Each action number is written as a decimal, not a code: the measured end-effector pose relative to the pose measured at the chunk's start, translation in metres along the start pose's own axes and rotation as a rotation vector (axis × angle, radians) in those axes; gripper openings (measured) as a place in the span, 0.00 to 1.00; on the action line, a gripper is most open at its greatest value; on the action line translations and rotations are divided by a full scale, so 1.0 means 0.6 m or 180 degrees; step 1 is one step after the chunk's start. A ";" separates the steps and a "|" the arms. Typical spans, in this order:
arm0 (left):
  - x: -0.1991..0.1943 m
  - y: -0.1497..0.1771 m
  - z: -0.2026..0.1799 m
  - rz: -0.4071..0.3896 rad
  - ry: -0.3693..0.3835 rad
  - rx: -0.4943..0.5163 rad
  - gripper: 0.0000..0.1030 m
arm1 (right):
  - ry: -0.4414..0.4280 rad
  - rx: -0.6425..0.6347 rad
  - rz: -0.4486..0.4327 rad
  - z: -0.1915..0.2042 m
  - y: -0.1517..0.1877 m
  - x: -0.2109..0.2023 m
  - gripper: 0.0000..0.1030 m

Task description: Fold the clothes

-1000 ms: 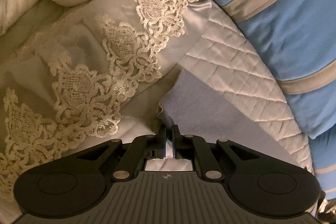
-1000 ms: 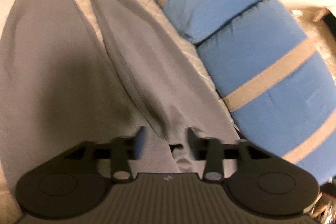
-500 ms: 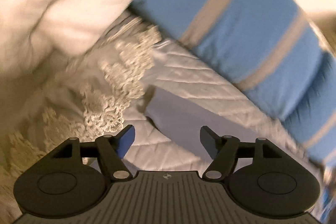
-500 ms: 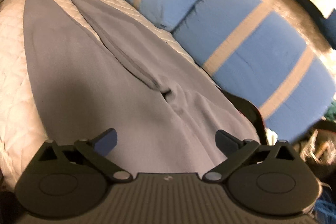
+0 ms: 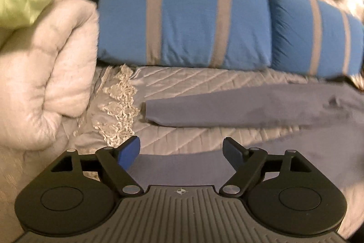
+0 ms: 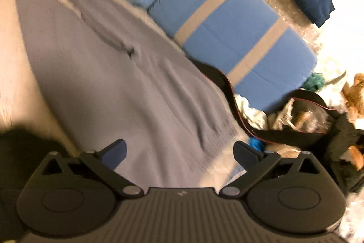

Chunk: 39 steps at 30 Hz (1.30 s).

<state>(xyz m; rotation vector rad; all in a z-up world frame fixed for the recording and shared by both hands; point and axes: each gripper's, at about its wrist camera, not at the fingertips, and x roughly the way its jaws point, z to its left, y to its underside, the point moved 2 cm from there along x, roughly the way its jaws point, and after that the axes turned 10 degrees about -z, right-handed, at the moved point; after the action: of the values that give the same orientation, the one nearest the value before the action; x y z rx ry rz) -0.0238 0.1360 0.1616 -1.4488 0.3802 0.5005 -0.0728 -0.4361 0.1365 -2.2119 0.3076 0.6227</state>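
Grey trousers [image 6: 109, 74] laid flat on bed.
Right hand-held gripper [image 6: 180, 152] is held above them, jaws spread, nothing gripped; striped blue pillows [image 6: 227, 24] are seen alongside.

Bedroom, quilted bedspread [image 5: 204, 79], striped pillows [image 5: 182, 17]

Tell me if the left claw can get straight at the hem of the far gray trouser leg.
Probably yes: the left claw is open, and only bare quilt lies before the hem.
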 end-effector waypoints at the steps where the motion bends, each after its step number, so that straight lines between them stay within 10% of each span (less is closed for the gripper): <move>1: -0.007 0.006 -0.004 -0.0012 0.0022 0.0109 0.77 | -0.0017 -0.0111 0.0025 -0.002 0.014 -0.004 1.00; 11: -0.033 0.051 -0.069 -0.0183 0.0114 0.0941 0.77 | 0.0028 -0.1281 0.0388 0.097 0.167 0.023 1.00; 19: -0.040 0.114 -0.168 -0.0264 0.0149 0.2128 0.77 | 0.0804 -0.1719 0.0247 0.125 0.209 0.078 0.98; 22: -0.030 0.150 -0.194 -0.0189 0.0176 0.2446 0.77 | 0.0839 -0.1922 0.0247 0.133 0.218 0.089 0.85; 26: -0.005 0.193 -0.214 -0.0084 0.0128 0.2857 0.77 | 0.0536 -0.1718 0.0350 0.123 0.214 0.092 0.30; 39: 0.078 0.266 -0.250 -0.0134 -0.0193 0.4414 0.77 | 0.0484 -0.1521 0.0314 0.073 0.175 0.066 0.17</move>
<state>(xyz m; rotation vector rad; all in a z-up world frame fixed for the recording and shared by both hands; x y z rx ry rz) -0.0627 -0.0011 -0.0117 -0.0965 0.4912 0.1380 -0.0968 -0.4719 0.0239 -2.7241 0.3780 0.6306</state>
